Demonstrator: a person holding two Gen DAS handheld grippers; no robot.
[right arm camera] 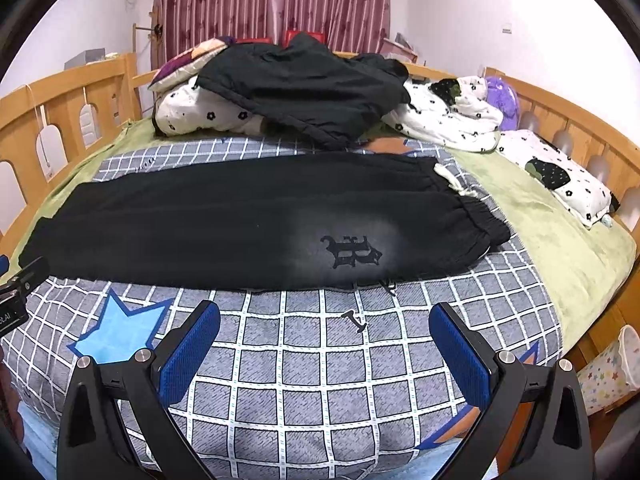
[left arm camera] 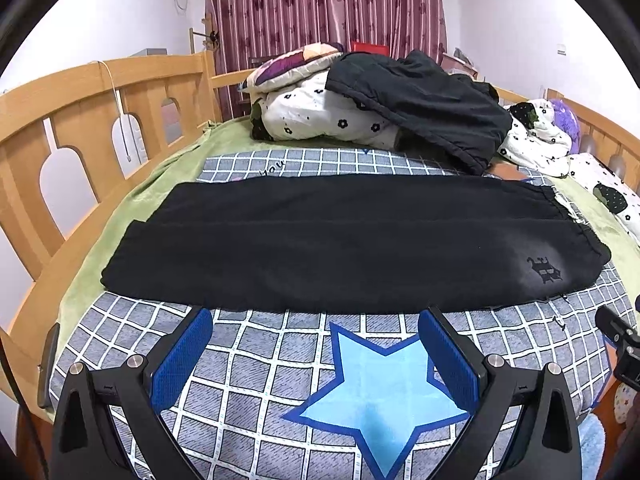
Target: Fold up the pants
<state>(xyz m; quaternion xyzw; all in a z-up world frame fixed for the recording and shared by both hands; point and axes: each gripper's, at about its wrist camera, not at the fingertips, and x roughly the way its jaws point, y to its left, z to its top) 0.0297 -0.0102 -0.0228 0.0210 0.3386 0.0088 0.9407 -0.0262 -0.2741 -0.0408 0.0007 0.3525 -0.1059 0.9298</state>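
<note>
Checked bedding carries the black pants laid flat; left gripper and right gripper hover spread wide, holding nothing.

Left gripper and right gripper, black frames, blue ribbed fingers, silver screws

1. The pants lie flat across the blanket on the bed, waistband right, leg ends left.
2. Behind them a quilt heap carries a jacket.
3. A pillow lies far right, by the bed rail.
</note>
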